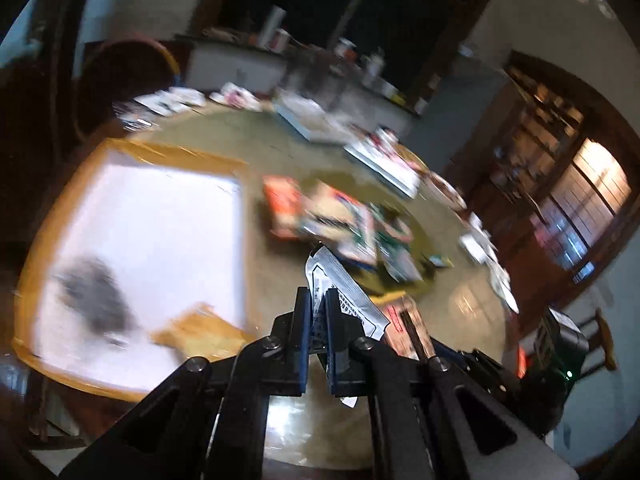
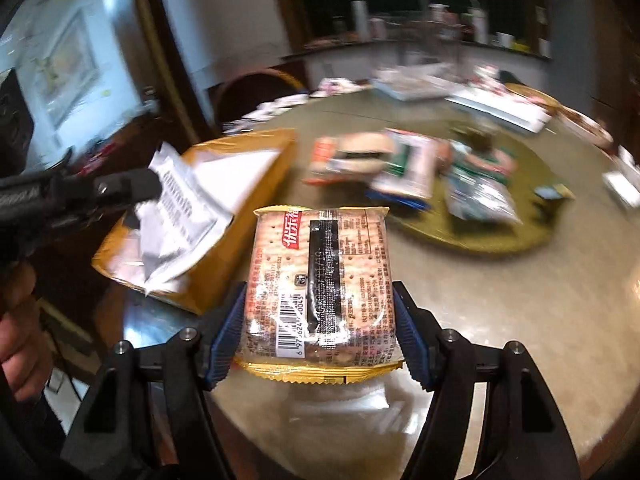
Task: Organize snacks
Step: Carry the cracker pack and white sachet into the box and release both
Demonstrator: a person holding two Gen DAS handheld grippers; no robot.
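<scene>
Gripping flat glossy cracker pack [image 2: 320, 280], crinkled silver sachet [image 1: 340, 292]

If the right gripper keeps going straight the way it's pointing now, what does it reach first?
Probably the pile of snack packets on the round table. The right gripper, clamped on the cracker pack, points over bare tabletop toward them; the cardboard box sits off left. Depth is uncertain.

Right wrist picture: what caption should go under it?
Right gripper clamps a cracker pack; left gripper carries a silver packet above the box.
</scene>
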